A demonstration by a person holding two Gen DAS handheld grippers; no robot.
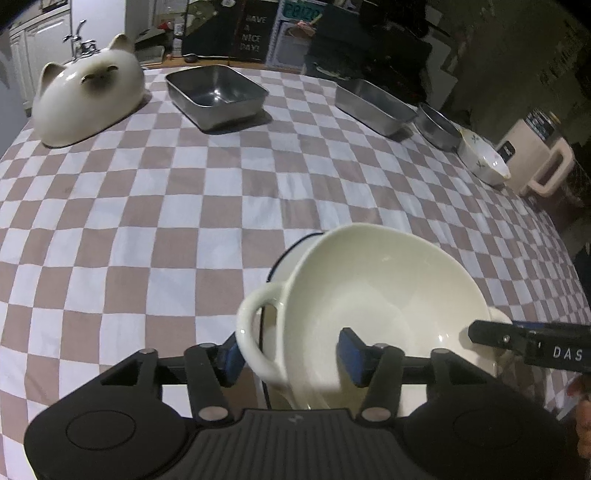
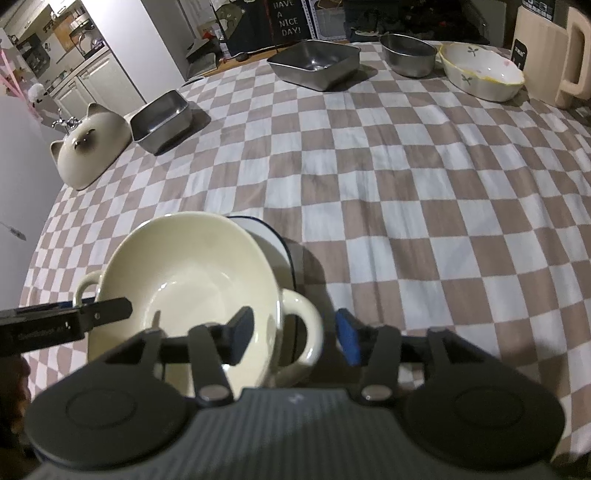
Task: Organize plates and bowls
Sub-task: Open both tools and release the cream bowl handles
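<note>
your left tool [image 1: 291,356] and right tool [image 2: 293,338], both spread, straddle the cream bowl's [image 1: 384,295] handles, not pinching.

A pink-and-white checkered cloth [image 1: 155,206] covered the table. Behind its far edge stood a dark board [image 2: 287,17] lettered "HAVE A NICE DAY!". To the left rose a white wall panel [image 2: 140,44], with white cabinets [image 1: 33,48] and a chrome tap [image 1: 79,38] beside them. A cream jug with a handle [image 2: 554,51] stood at the right edge. The room behind was dim
</note>
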